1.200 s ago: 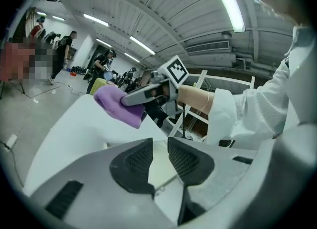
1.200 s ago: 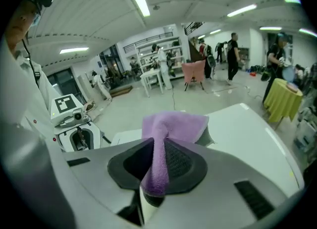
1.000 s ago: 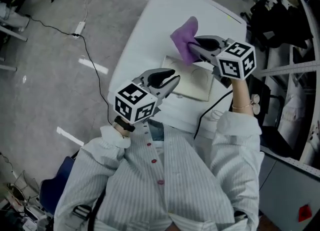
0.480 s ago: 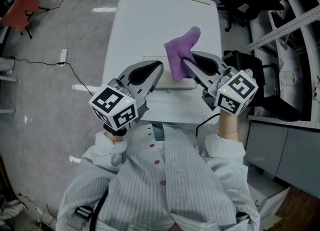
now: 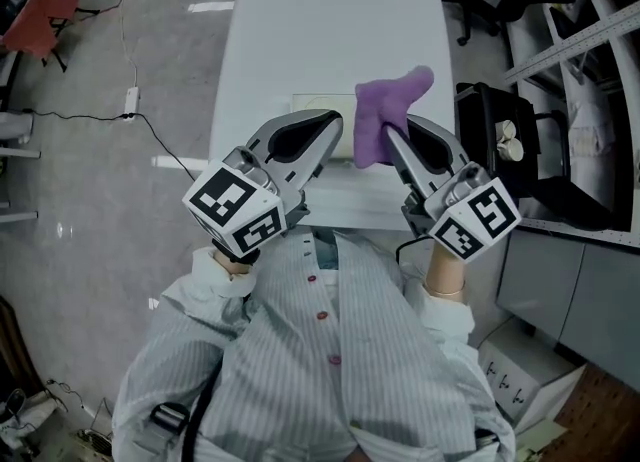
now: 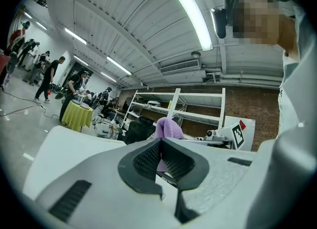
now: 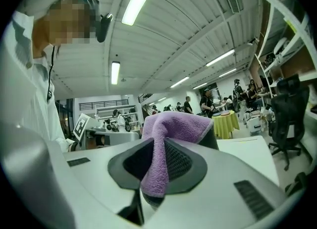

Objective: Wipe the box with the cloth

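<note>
Two grippers in view, both raised over the near end of one white tabletop (image 5: 300, 20).

Left gripper (image 5: 330, 130): jaws together, just now closing the last of the way, nothing between them. Points level toward the far end of the tabletop.

Right gripper (image 5: 388, 138): clamped on one purple cloth (image 5: 385, 115). Cloth pinched in a fold between the two ribbed pads (image 7: 178, 161), with the loose end bunched up above the jaw tips and a short flap hanging below them.

One marker cube (image 5: 240, 212) on each gripper, two in all, both close to the person's striped shirt (image 5: 330, 370).

One flat white box (image 5: 322, 104) on the tabletop, lying under and between the two grippers and partly covered by them. Cloth held up in the air at the box's right side, off the tabletop.

Left of the tabletop, one black cable (image 5: 150, 130) across the grey floor.

In the left gripper view, cloth visible just past the closed jaws, beside the right gripper's cube.
</note>
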Demonstrator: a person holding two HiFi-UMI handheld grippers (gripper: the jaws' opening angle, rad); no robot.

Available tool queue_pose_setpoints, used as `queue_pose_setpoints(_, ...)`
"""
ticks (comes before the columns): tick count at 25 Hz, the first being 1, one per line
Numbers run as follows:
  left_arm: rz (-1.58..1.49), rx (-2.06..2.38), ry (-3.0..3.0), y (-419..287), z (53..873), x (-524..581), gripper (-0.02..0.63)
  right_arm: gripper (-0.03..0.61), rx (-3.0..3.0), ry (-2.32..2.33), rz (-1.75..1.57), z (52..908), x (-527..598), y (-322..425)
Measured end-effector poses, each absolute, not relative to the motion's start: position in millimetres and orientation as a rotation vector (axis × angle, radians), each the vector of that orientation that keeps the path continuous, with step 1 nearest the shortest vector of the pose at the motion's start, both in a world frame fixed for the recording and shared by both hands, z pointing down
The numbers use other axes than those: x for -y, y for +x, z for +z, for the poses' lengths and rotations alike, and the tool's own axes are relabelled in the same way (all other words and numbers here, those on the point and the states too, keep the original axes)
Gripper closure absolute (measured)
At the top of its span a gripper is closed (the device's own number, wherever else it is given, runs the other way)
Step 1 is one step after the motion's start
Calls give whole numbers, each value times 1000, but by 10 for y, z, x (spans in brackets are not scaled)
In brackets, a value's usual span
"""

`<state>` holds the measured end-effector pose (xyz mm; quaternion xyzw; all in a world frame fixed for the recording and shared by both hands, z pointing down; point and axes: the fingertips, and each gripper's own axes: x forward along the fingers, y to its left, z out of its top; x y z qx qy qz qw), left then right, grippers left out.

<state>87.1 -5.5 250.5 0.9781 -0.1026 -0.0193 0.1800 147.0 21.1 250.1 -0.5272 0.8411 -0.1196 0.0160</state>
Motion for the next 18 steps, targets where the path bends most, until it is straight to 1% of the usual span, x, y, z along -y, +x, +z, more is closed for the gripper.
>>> queue_pose_setpoints(18,74,221,2861,887,2596,2,601,520,-2666,-1623,-389,2582,-178,1363)
